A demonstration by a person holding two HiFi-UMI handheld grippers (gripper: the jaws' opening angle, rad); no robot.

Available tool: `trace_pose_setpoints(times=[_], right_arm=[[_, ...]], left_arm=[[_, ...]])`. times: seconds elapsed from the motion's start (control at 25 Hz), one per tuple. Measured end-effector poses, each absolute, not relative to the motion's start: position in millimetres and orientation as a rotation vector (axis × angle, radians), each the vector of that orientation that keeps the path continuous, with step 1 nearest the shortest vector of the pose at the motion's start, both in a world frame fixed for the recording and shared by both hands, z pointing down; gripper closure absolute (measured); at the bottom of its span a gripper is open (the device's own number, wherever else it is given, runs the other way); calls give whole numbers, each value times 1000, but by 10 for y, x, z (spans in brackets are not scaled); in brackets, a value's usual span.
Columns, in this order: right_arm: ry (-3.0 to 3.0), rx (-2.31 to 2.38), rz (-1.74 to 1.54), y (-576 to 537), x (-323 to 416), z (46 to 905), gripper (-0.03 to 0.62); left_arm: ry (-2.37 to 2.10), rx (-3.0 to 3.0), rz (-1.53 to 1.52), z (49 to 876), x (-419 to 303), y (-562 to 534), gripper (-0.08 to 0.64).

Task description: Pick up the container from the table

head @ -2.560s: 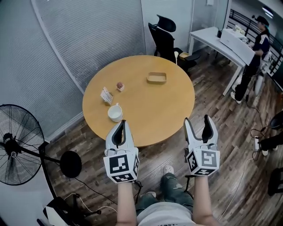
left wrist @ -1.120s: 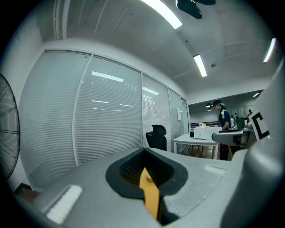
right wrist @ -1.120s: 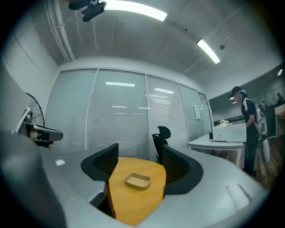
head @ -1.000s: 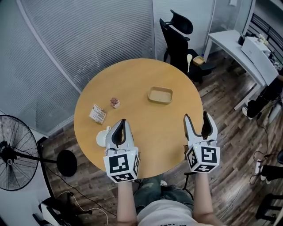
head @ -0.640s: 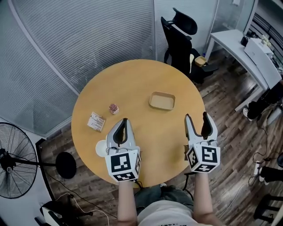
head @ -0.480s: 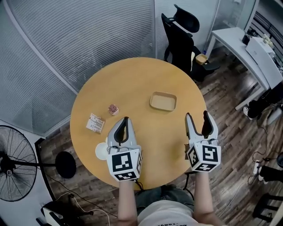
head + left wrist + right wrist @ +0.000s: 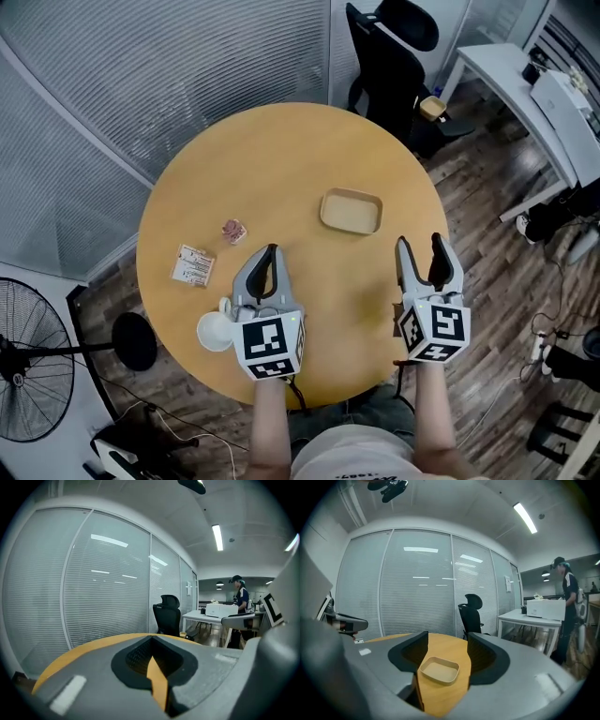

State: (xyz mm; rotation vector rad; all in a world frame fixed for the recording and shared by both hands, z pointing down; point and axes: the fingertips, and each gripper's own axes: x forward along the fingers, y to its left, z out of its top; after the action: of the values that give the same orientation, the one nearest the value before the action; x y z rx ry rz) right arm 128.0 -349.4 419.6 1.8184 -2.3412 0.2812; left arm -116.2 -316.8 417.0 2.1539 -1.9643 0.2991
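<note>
Over the last second both grippers have come forward over the near edge of the bench [image 7: 281, 159]. The container [image 7: 351, 211] lies untouched between the bench's centre and its right edge. The right gripper [image 7: 420, 246] frames it ahead. Its empty jaws have just been closing a little but stand wide. The left gripper [image 7: 271, 251] has its jaws together, holding nothing. This looks like the approach, with no grasp yet.

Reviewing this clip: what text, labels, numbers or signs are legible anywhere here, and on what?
No text here reads legibly.
Card on the table: print too small to read.
Notice on the glass wall: too blurred to read.
Left cube and right cube: black-and-white square patterns only, no letters or numbers.
</note>
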Motion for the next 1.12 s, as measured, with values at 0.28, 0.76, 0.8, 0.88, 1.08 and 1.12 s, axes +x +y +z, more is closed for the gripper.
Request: trace_pose_setpoints(times=[0.28, 0.76, 0.8, 0.88, 1.08, 1.12], right_arm=[[-2328, 1786, 314, -3734, 1264, 4400, 313], [-2303, 1632, 455, -4259, 1210, 5079, 319], [-2297, 1619, 467, -4294, 1211, 5152, 321], [-2284, 1595, 490, -4359, 1209, 5294, 324], [-2248, 1536, 537, -4482, 1187, 5642, 330], [-2240, 1527, 547, -4497, 1183, 5706, 333]], left_arm=[[-1930, 2135, 333, 4412, -1076, -3372, 560], [-1927, 2027, 469, 4911, -1009, -3685, 560], [-1923, 2016, 478, 4963, -996, -3708, 560], [-1914, 1999, 496, 5066, -974, -3752, 560], [-1897, 1955, 522, 5306, -938, -3849, 560], [-1894, 1947, 524, 5352, -933, -3860, 560]])
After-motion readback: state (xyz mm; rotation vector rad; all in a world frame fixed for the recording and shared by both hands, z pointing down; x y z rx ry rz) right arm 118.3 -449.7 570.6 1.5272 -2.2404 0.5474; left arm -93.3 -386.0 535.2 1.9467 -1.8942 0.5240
